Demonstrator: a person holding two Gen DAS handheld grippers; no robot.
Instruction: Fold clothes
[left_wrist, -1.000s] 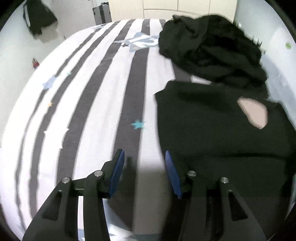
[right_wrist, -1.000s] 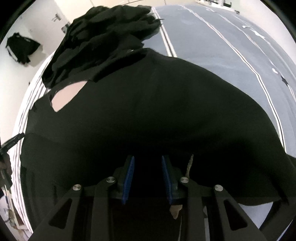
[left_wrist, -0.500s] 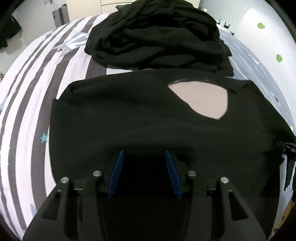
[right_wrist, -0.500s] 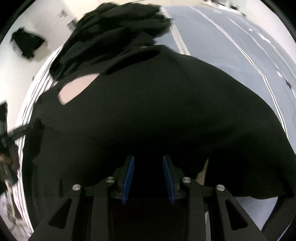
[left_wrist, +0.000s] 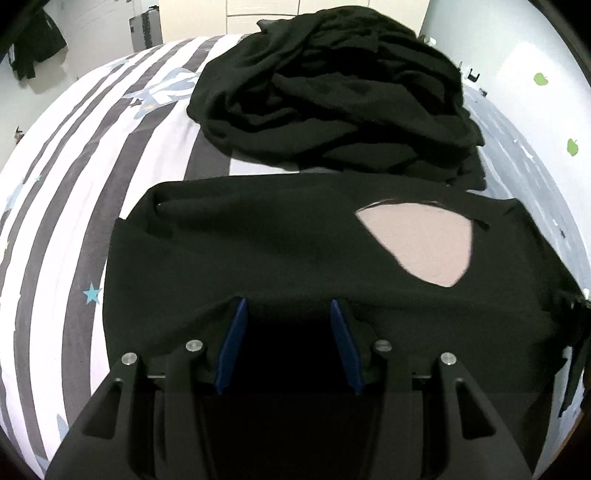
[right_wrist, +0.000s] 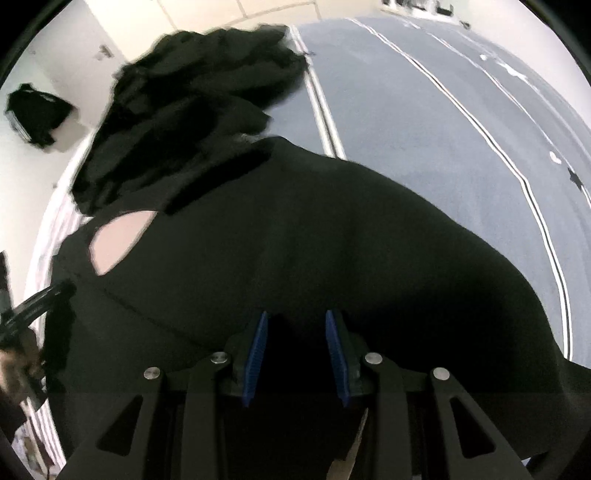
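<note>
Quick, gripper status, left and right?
Left gripper: open, over the black shirt, holding nothing.
Right gripper: open, over the same shirt, holding nothing.

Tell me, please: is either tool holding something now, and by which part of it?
Nothing is clearly held. The left tool and right tool both stand open over the near part of the black garment, whose fabric is too dark to show contact.

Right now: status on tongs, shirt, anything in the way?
Left tongs open over shirt. Right tongs open, also over it. Shirt flat on bed. Black pile just beyond the collar.
</note>
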